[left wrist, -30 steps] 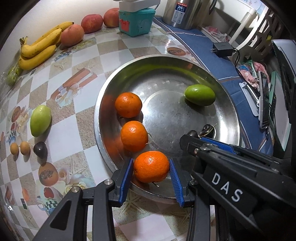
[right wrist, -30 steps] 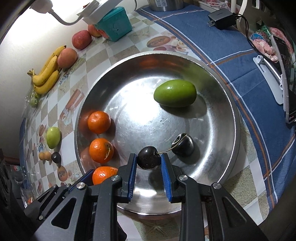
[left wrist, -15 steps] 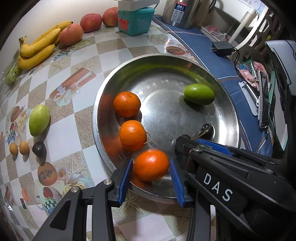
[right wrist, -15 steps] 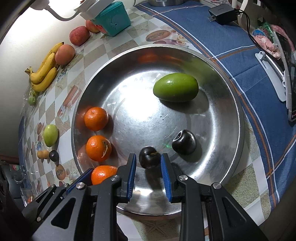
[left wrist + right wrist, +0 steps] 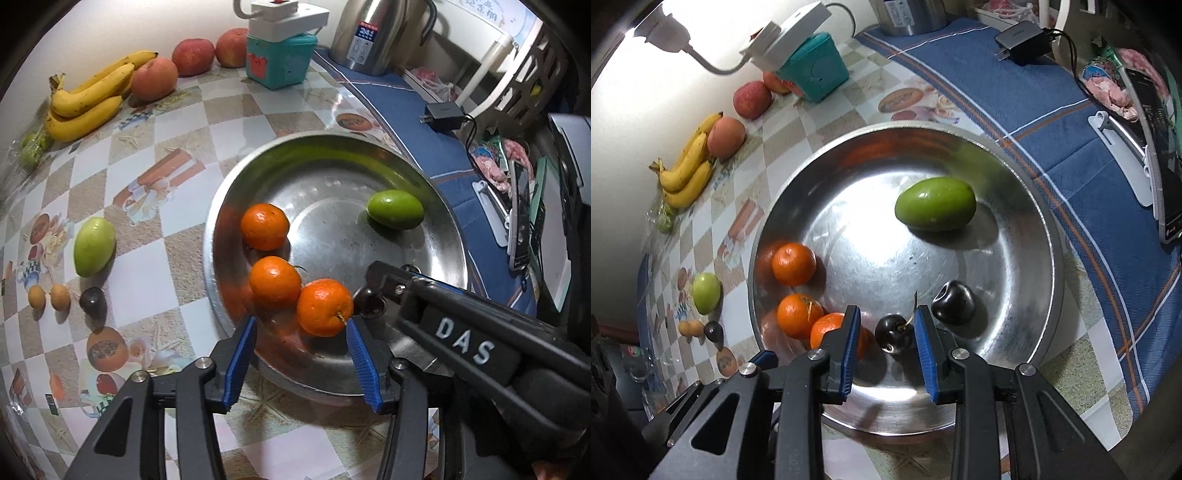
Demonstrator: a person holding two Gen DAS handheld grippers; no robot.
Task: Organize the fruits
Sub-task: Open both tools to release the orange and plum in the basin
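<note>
- Left gripper (image 5: pixel 301 350): jaws opening, pads clear of the nearest mandarin (image 5: pixel 325 312), which rests in the steel bowl (image 5: pixel 439 236) just ahead of the jaws, touching a second mandarin (image 5: pixel 275 281); a third (image 5: pixel 264 226) lies farther ahead
- Right gripper (image 5: pixel 886 345): jaws narrow, a dark cherry (image 5: pixel 894 333) between them, pads not pressing it; a second cherry (image 5: pixel 953 302) just beyond the right jaw; a green mango (image 5: pixel 935 203) well ahead

The checkered table (image 5: pixel 177 258) is carrying a steel bowl (image 5: pixel 448 236) at centre; bananas (image 5: pixel 88 99) are lying upper left; a green fruit (image 5: pixel 94 245) is resting at left.
</note>
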